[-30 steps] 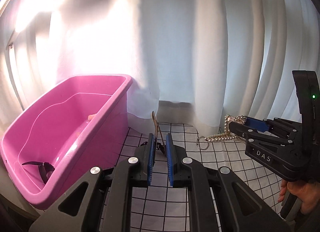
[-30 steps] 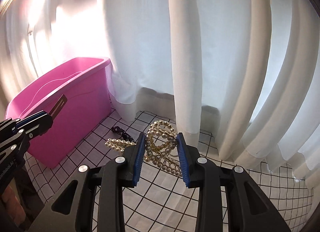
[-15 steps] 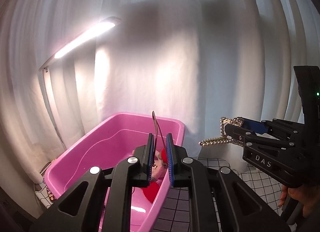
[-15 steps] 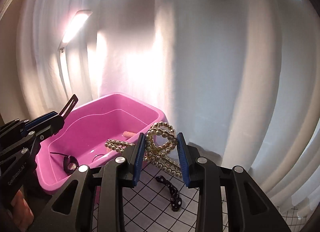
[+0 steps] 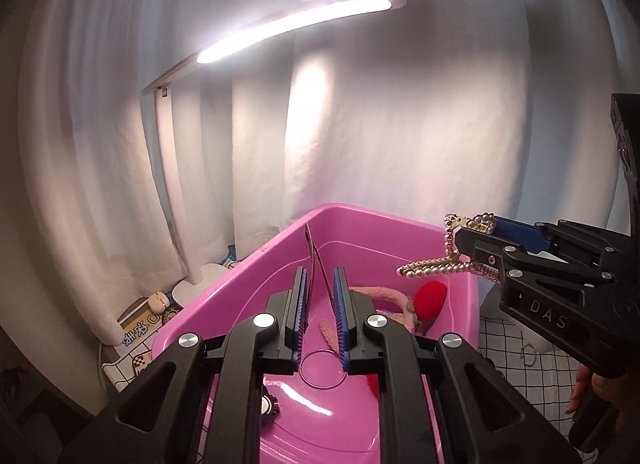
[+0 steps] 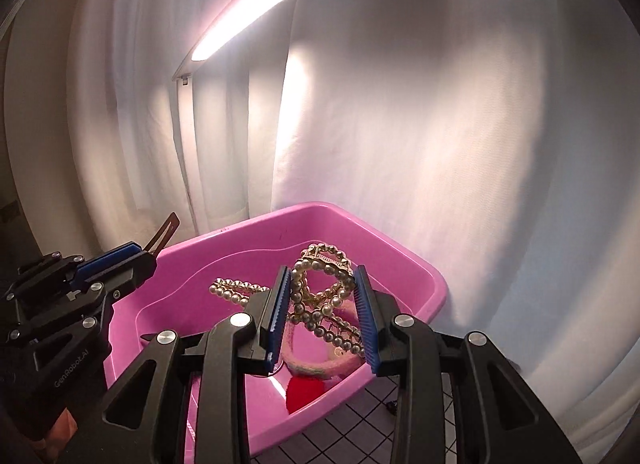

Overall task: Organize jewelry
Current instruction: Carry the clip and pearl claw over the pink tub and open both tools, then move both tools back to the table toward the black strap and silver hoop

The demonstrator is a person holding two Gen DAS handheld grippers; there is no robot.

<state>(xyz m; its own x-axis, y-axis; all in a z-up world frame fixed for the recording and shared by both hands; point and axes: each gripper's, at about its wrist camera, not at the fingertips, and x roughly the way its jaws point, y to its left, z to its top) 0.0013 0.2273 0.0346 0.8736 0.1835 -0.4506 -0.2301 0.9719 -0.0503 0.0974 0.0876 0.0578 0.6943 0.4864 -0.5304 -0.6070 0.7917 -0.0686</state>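
My left gripper point(image 5: 320, 320) is shut on a thin brown hair clip point(image 5: 316, 260) that stands up between the pads, above the pink tub point(image 5: 248, 264). My right gripper point(image 6: 322, 316) is shut on a gold pearl hair clip point(image 6: 320, 284), also over the tub point(image 6: 420, 276). In the left wrist view the right gripper point(image 5: 476, 248) holds the pearl clip point(image 5: 436, 268) above the tub's right side. In the right wrist view the left gripper point(image 6: 136, 260) shows at the left with the brown clip point(image 6: 164, 230).
The tub holds a red heart piece point(image 5: 430, 298), a pink fuzzy band point(image 6: 316, 364), a metal ring point(image 5: 322, 370) and a small dark piece point(image 5: 269, 408). A lit desk lamp point(image 5: 296, 20) stands behind, before white curtains. The checked cloth point(image 5: 532, 368) lies to the right.
Both grippers have risen from the checked cloth and moved over the pink tub, each still holding its clip. The view now looks down into the tub.
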